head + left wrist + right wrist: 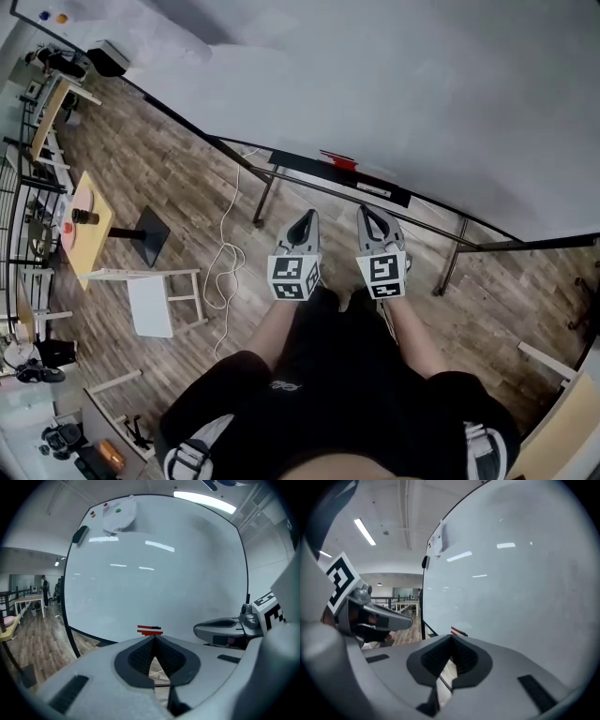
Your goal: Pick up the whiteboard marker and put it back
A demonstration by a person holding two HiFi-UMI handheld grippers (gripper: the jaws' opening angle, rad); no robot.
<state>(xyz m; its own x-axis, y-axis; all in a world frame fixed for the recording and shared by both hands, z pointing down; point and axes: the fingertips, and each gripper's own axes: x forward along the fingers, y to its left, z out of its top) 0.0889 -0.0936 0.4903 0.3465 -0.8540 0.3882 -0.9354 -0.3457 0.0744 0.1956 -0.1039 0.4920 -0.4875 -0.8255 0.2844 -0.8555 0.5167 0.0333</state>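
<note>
Hanging nearest: left gripper (302,221) and right gripper (369,214) were side by side in front of the person. Each had its jaws pressed together with nothing between them.
Task's thing: the red whiteboard marker (338,159) lay on the board's black ledge (295,164), at twelve o'clock from the grippers and well apart from both.
Step in hand: nothing was being carried. The marker was in its place, so I judged this either the reach-in before the pick or the end of the put-back. Which one, I could not tell.
Next move: if the pick was to come, one gripper would have to spread its jaws, go forward toward twelve o'clock and settle them across the barrel.
Count, near: two grippers, one marker cube on each.
Count, ledge: two red bars, stacked, the upper with a dark end. Whether that made two markers I could not tell.
Count, far: one whiteboard (394,84). At its ten o'clock corner were one dark eraser (80,534) and three small coloured dots (105,504) by a white sheet.
</note>
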